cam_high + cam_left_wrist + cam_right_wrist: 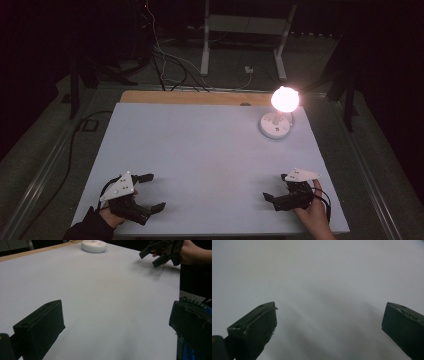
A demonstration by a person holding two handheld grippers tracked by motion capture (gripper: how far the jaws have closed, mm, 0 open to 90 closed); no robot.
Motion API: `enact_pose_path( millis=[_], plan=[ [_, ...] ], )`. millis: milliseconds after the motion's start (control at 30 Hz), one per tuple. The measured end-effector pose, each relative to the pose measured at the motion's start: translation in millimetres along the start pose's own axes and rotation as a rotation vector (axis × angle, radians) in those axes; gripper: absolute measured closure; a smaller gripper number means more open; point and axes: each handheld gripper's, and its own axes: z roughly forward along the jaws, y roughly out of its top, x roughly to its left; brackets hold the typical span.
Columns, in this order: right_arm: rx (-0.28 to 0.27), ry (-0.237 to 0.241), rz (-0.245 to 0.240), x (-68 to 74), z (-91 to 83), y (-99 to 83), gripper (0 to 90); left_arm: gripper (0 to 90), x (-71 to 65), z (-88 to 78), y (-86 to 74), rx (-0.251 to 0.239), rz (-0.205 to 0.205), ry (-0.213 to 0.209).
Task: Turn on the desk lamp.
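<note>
A lit lamp with a glowing round bulb (285,98) stands on a white round base (275,126) at the far right of the white table (200,150); the base (94,245) also appears at the top of the left gripper view. My left gripper (150,192) rests near the front left edge, open, nothing between its jaws. My right gripper (276,187) sits near the front right edge, also open and empty, held by a hand (314,212). The left gripper view shows the right gripper (153,255) at its top right. In the right gripper view its jaws stand wide over bare table.
A wooden strip (195,97) runs along the table's far edge. Beyond it, cables (165,60) lie on the dark floor beside white desk legs (205,40). The room around is dark.
</note>
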Motion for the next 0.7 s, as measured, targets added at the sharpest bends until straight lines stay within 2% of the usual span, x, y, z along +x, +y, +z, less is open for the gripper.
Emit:
enact_pose_path(
  millis=[67,233,700],
  plan=[
    [-0.007,-0.006,0.01,-0.6,-2.8,-5.2,0.0,0.2,0.0,0.0,0.1,0.001,0.002,-0.001],
    [-0.02,-0.039,0.001,-0.5,-8.7,-13.7,0.0,0.2,-0.4,0.5,-0.1,0.005,0.004,-0.004],
    [-0.013,-0.051,-0.006,-4.3,-6.0,-13.2,0.0,0.2,-0.7,0.9,0.2,0.005,0.005,-0.006]
  ],
)
